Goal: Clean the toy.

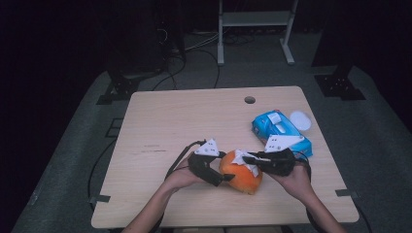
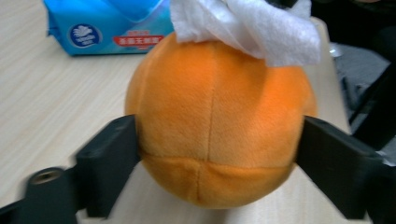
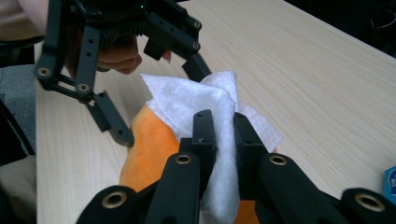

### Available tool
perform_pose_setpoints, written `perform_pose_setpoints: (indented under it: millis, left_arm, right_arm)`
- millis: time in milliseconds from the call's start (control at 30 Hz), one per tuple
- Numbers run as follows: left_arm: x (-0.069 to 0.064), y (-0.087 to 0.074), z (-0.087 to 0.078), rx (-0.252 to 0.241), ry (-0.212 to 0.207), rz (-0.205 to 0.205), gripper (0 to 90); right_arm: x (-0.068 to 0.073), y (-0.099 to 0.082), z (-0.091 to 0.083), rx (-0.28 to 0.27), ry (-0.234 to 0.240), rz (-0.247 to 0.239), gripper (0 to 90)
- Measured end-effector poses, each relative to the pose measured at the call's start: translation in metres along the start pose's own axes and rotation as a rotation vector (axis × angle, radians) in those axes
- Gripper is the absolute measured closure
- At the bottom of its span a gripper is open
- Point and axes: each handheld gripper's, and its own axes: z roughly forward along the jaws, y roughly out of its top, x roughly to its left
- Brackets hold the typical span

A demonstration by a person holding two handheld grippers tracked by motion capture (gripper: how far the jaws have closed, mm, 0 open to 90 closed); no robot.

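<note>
Gripping the orange plush ball (image 2: 215, 135) by its sides, my left tongs (image 1: 224, 178) have their jaws pressed into the fabric. My right tongs (image 1: 248, 159) pinch a white tissue (image 3: 205, 105) tight and hold it against the ball's top. Ball and tissue sit near the worktop's (image 1: 160, 131) front edge, with a blue wipes pack (image 1: 279, 127) toward the right edge.

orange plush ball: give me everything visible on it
The orange plush ball is round and soft, short-pile fabric with stitched seams: one vertical, one running across near the bottom. It rests on the wooden table near the front edge. The left gripper clamps it at both sides. A white wipe, pinched by the right gripper, lies on its top. A blue wipe pack sits behind it.
</note>
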Motion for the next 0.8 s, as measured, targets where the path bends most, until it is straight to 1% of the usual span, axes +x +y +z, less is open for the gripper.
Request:
perform_pose_setpoints:
  millis: [33, 100, 200, 267, 300, 367, 467, 567, 600, 667, 700, 800]
  left_arm:
    - [-0.001, 0.000, 0.000, 0.003, 0.005, 0.006, 21.6]
    - [-0.002, 0.002, -0.001, 0.008, 0.006, 0.010, 24.4]
    - [-0.007, 0.007, 0.000, 0.015, 0.015, 0.032, 26.1]
    - [-0.011, 0.009, 0.001, 0.019, 0.021, 0.050, 26.3]
    - [-0.012, 0.010, 0.001, 0.028, 0.023, 0.060, 26.3]
    - [-0.013, 0.008, 0.001, 0.038, 0.026, 0.063, 26.2]
    - [-0.010, 0.004, 0.000, 0.036, 0.023, 0.065, 26.3]
    - [-0.009, 0.001, 0.000, 0.044, 0.019, 0.078, 26.4]
    - [-0.008, 0.000, -0.001, 0.050, 0.018, 0.082, 26.4]
    - [-0.006, -0.004, -0.002, 0.057, 0.011, 0.083, 26.3]
    - [-0.006, -0.005, -0.002, 0.058, 0.008, 0.077, 26.2]
    - [-0.004, -0.007, -0.004, 0.062, -0.014, 0.069, 23.2]
  right_arm:
    - [0.001, 0.001, 0.000, 0.004, 0.005, 0.002, 81.4]
    - [0.005, 0.004, 0.000, 0.008, 0.006, -0.013, 81.4]
    - [0.014, 0.012, 0.006, 0.018, 0.033, -0.040, 81.4]
    - [0.022, 0.017, 0.013, 0.021, 0.055, -0.061, 81.4]
    - [0.026, 0.020, 0.017, 0.026, 0.059, -0.076, 81.4]
    - [0.029, 0.023, 0.023, 0.043, 0.057, -0.093, 81.4]
    - [0.022, 0.024, 0.023, 0.042, 0.063, -0.063, 81.4]
    - [0.012, 0.020, 0.015, 0.033, 0.030, -0.032, 81.4]
    - [0.009, 0.018, 0.013, 0.030, 0.026, -0.026, 81.4]
    - [0.002, 0.012, 0.007, 0.028, 0.014, 0.002, 81.4]
    - [-0.004, 0.007, 0.004, 0.027, 0.013, 0.024, 81.3]
    - [-0.009, -0.002, 0.002, 0.018, 0.028, 0.072, 81.3]
